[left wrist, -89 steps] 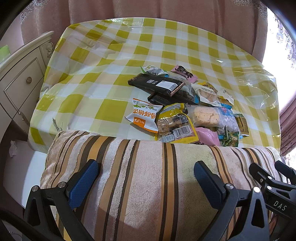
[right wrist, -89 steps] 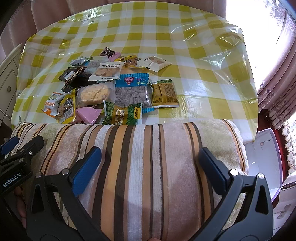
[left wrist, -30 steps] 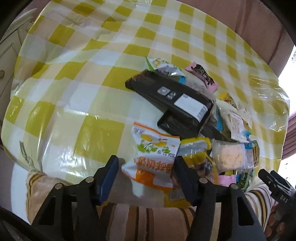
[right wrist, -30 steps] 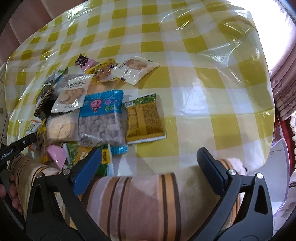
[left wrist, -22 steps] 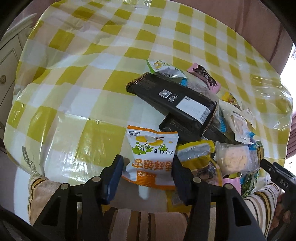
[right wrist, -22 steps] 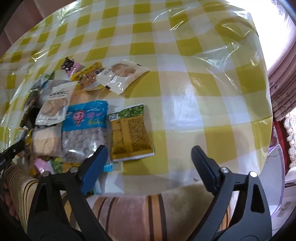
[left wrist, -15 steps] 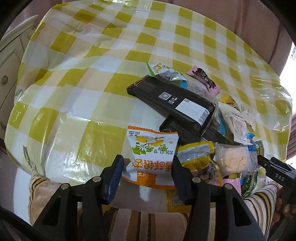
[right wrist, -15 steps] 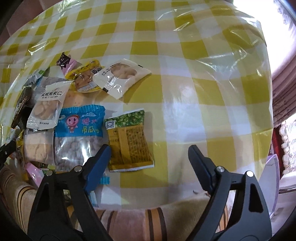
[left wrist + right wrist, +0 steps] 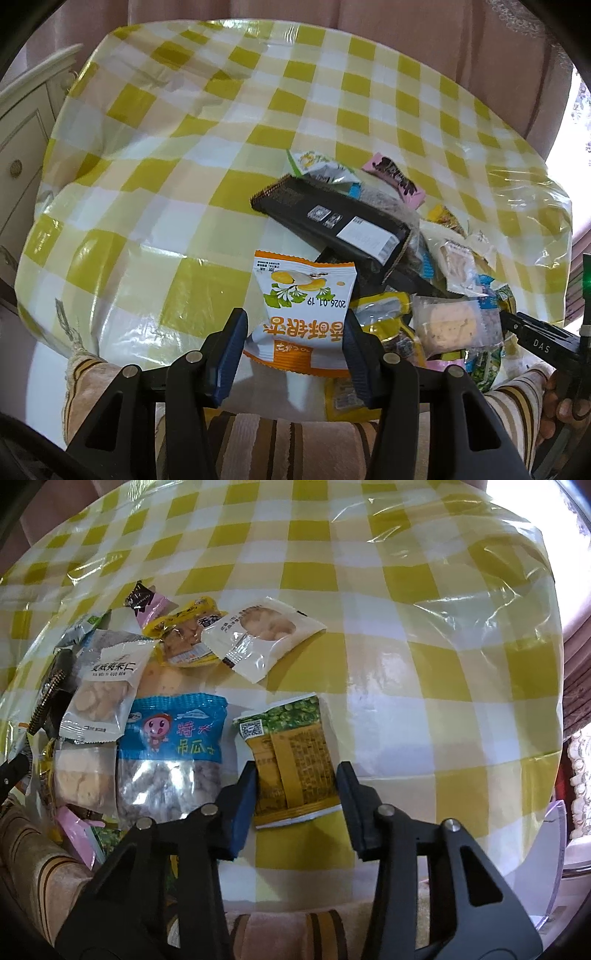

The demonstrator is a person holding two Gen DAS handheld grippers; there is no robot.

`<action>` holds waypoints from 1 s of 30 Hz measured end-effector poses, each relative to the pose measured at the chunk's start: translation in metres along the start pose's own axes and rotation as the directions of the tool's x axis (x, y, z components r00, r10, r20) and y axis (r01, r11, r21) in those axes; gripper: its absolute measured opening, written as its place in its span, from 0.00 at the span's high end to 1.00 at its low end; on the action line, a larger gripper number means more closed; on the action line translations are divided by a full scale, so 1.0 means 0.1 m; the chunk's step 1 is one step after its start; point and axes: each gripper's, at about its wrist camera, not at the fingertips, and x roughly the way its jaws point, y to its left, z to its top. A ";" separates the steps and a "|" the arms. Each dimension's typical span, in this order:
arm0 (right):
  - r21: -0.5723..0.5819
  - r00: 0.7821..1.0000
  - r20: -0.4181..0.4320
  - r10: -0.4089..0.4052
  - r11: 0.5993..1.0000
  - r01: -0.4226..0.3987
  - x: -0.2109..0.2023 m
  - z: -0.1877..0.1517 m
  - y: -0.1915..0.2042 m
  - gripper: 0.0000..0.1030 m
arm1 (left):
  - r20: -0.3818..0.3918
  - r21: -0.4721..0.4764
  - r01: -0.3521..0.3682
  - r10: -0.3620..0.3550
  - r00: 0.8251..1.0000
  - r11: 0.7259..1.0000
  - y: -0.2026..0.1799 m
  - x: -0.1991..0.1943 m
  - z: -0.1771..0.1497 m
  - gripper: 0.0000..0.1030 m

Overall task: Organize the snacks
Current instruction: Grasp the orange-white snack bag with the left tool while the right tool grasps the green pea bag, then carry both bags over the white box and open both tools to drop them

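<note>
A heap of snack packets lies on the yellow-checked table. My left gripper has its jaws on both side edges of an orange-and-white packet, which stands tilted up. Behind it lies a long black packet. My right gripper straddles the near end of a green-and-gold packet, fingers at its edges, the packet still flat. Left of that lie a blue packet, a white nut packet, a white biscuit packet and a yellow one.
A striped cushion lies along the table's near edge, also seen in the right wrist view. A cream cabinet stands left. Pink curtain hangs behind. A clear container rim sits off the table's right edge.
Both grippers moved forward over the cushion to the snacks and narrowed. The left closed on the orange-and-white packet, which rose up. The right closed in around the green-and-gold packet.
</note>
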 end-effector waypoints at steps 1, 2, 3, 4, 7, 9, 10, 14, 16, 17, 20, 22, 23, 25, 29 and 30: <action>0.007 1.000 0.006 0.008 1.000 -0.008 -0.02 -0.01 -0.02 0.57 | 0.013 0.003 -0.003 0.003 1.000 1.000 -0.01 -0.04 0.00 0.50; 0.019 1.000 0.018 0.013 1.000 -0.014 -0.05 -0.03 -0.05 0.57 | 0.030 0.008 -0.007 0.007 1.000 1.000 -0.03 -0.09 0.00 0.50; 0.030 0.999 0.030 0.016 0.999 -0.017 -0.09 -0.03 -0.09 0.58 | 0.042 0.012 -0.009 0.008 0.999 1.000 -0.04 -0.13 0.00 0.50; 0.038 0.999 0.042 0.018 0.999 -0.020 -0.13 -0.04 -0.11 0.58 | 0.055 0.018 -0.010 0.009 0.998 1.000 -0.07 -0.17 -0.01 0.50; 0.065 0.997 0.075 0.030 0.997 -0.035 -0.25 -0.10 -0.22 0.58 | 0.085 0.032 -0.006 0.003 0.996 0.999 -0.16 -0.30 -0.02 0.50; 0.083 0.995 0.094 0.039 0.995 -0.047 -0.35 -0.15 -0.29 0.58 | 0.100 0.042 -0.001 -0.003 0.995 0.999 -0.23 -0.37 -0.03 0.50; 0.088 0.994 0.101 0.043 0.995 -0.052 -0.39 -0.17 -0.33 0.58 | 0.110 0.052 0.006 -0.012 0.994 0.999 -0.30 -0.43 -0.05 0.50; 0.123 0.991 0.126 0.046 0.990 -0.061 -0.56 -0.33 -0.54 0.58 | 0.113 0.104 0.038 -0.050 0.992 0.994 -0.59 -0.52 -0.15 0.50; 0.144 0.990 0.136 0.044 0.988 -0.063 -0.63 -0.38 -0.66 0.58 | 0.112 0.138 0.056 -0.072 0.991 0.989 -0.77 -0.57 -0.21 0.50; 0.153 0.989 0.142 0.042 0.986 -0.063 -0.67 -0.42 -0.73 0.58 | 0.111 0.151 0.066 -0.083 0.990 0.986 -0.85 -0.59 -0.24 0.50; 0.182 0.988 0.154 0.025 0.982 -0.053 -0.77 -0.54 -0.94 0.58 | 0.101 0.201 0.103 -0.126 0.987 0.974 -1.14 -0.64 -0.32 0.50; 0.205 0.988 0.156 0.012 0.978 -0.044 -0.84 -0.64 -1.12 0.58 | 0.084 0.237 0.140 -0.164 0.983 0.961 -1.37 -0.66 -0.39 0.50; 0.216 0.988 0.156 0.007 0.976 -0.041 -0.85 -0.67 -1.18 0.58 | 0.076 0.250 0.154 -0.178 0.981 0.956 -1.46 -0.67 -0.41 0.50; 0.242 0.988 0.157 -0.012 0.970 -0.027 -0.91 -0.78 -1.38 0.58 | 0.056 0.289 0.186 -0.211 0.976 0.939 -1.70 -0.68 -0.48 0.50; 0.294 0.989 0.137 -0.049 0.956 0.007 -0.99 -1.01 -1.75 0.58 | 0.022 0.361 0.241 -0.267 0.964 0.901 -2.16 -0.71 -0.61 0.50; 0.303 0.990 0.131 -0.055 0.953 0.013 -1.00 -1.06 -1.82 0.58 | 0.012 0.379 0.254 -0.280 0.960 0.890 -2.27 -0.71 -0.65 0.50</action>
